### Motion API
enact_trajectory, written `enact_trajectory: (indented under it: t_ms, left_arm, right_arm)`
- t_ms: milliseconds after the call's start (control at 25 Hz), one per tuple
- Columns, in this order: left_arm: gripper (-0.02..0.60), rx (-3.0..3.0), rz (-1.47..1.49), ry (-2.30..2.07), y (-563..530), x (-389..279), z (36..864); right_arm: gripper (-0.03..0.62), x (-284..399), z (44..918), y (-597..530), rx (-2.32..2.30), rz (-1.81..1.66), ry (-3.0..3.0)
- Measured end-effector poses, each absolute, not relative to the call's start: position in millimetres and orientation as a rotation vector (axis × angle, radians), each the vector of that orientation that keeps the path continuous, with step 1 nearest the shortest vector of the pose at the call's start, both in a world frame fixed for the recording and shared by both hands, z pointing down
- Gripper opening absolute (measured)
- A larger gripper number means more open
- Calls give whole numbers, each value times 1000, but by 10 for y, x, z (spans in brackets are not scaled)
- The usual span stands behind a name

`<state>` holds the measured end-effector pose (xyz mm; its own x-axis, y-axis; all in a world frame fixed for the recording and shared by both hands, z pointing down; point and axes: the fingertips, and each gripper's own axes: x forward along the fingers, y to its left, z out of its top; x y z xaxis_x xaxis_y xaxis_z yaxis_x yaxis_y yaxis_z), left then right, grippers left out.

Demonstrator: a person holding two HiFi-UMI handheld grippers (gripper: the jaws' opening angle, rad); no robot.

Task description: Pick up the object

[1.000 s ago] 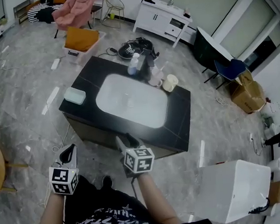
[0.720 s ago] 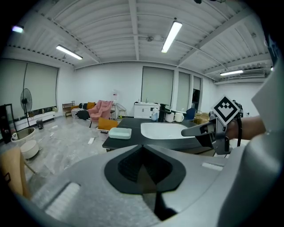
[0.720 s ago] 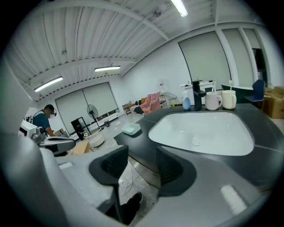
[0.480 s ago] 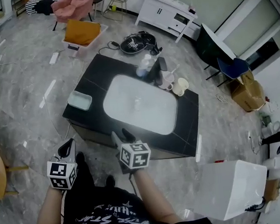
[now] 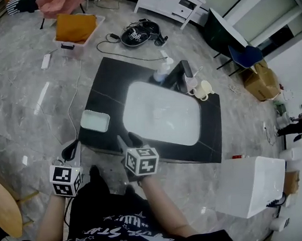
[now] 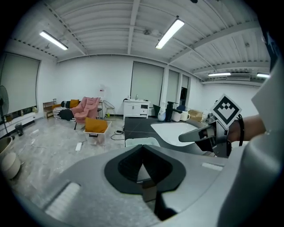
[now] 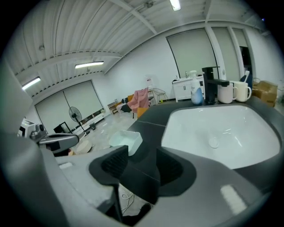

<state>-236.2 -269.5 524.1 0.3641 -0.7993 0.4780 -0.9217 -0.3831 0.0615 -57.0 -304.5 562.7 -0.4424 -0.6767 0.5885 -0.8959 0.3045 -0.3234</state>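
A pale green tray [image 5: 95, 120] rests on the left end of the black counter [image 5: 111, 79], beside the white sink basin [image 5: 163, 114]. My right gripper [image 5: 128, 141] hovers over the counter's near edge, just right of the tray, open with nothing between its jaws. The right gripper view shows the tray [image 7: 125, 139] a little beyond and left of the right gripper [image 7: 140, 166]. My left gripper [image 5: 71, 149] is shut and empty, off the counter's near-left corner. From the left gripper [image 6: 142, 153] the tray [image 6: 141, 142] lies straight ahead.
A black faucet [image 5: 181, 73], a soap bottle [image 5: 162, 69] and two cups [image 5: 203, 90] stand along the sink's far side. A white box [image 5: 252, 185] sits on the floor at right. A bin with an orange cushion [image 5: 73, 27] and cables lie beyond the counter.
Both grippers and the head camera have advanced toward the counter. The right gripper now reaches over its near edge, and the tray lies closer to both grippers.
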Motion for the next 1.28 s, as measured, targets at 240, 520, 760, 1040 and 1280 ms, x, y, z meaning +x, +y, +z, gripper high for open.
enact_trajectory:
  t_ms: [240, 520, 760, 1040, 1280]
  left_arm:
    - [9, 2339, 546, -1434, -2944, -2589, 5336]
    - [11, 2347, 556, -1367, -3102, -2756, 5473]
    - [11, 2338, 560, -1313, -3190, -2808, 5578]
    - [11, 2351, 560, -1278, -3328, -2786, 5621]
    - [11, 2337, 563, -1261, -3369, -2793, 5674]
  right_arm:
    - [204, -979, 5783, -3274, 1427, 927, -2169]
    - [165, -1191, 5946, -3526, 1473, 983, -2074]
    - [129, -1210, 6056, -3669, 1519, 1034, -1982]
    - [52, -1152, 6186, -3729, 1555, 1106, -1863]
    - [34, -1124, 6202, -3743, 1574, 1110, -1823]
